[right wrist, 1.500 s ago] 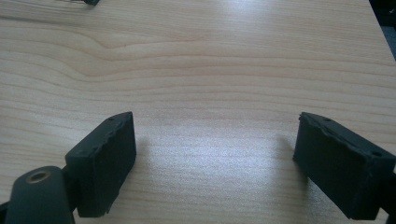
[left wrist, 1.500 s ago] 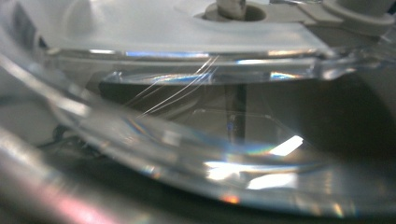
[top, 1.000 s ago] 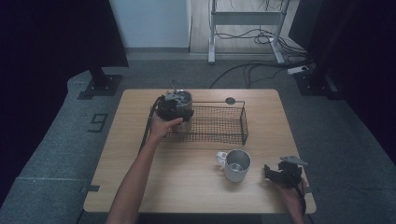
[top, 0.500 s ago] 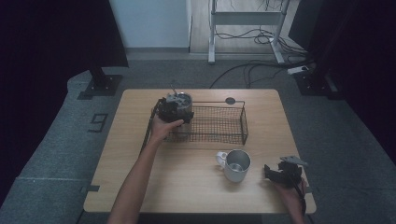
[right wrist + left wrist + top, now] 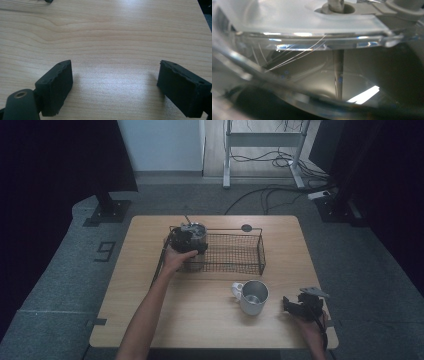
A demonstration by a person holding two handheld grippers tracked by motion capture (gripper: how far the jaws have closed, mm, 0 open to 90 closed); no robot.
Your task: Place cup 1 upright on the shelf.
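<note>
Left gripper (image 5: 186,240) looks clamped on the clear lidded jar (image 5: 194,236), standing upright at the wire basket's (image 5: 235,252) left end, stick poking up. Right gripper (image 5: 300,306) sits wide apart, nothing in it, on the table (image 5: 200,315).

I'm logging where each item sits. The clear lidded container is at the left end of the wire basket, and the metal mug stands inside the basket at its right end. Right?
Not quite. The metal mug stands on the bare table, outside the wire basket and on the near side of it, as the high view shows. The clear lidded container is indeed at the basket's left end.
</note>
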